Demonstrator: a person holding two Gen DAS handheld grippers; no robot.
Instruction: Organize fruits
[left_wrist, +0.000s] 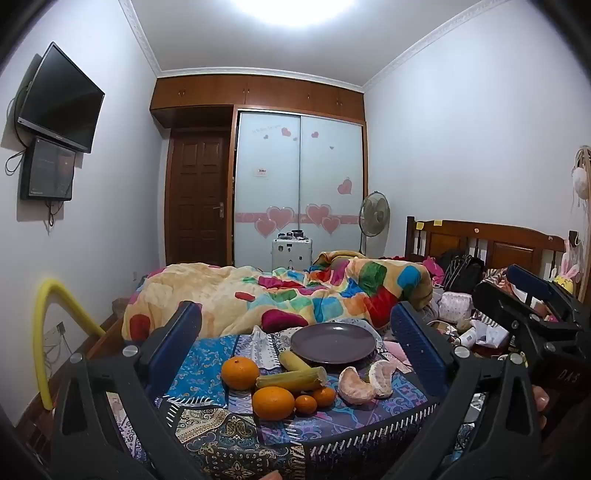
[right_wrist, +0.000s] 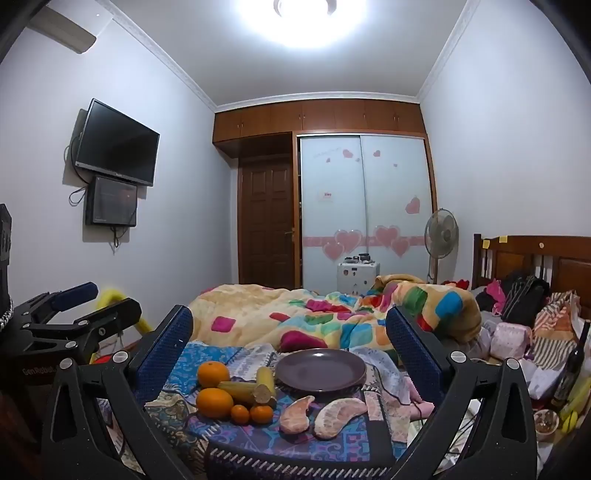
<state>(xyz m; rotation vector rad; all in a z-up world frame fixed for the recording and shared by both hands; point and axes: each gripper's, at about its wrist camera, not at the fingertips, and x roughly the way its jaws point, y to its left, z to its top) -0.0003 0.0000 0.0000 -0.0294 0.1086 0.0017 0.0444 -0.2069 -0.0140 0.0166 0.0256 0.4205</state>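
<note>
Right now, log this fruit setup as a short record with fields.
surface: patterned cloth
plate: purple plate, nothing on it
oranges: two large oranges left of the plate, two small mandarins in front of them
yellow pieces: two cut yellow stalk pieces beside the oranges
peeled fruit: two pomelo segments in front of the plate
left tongs: open, holding nothing
right tongs: open, holding nothing
</note>
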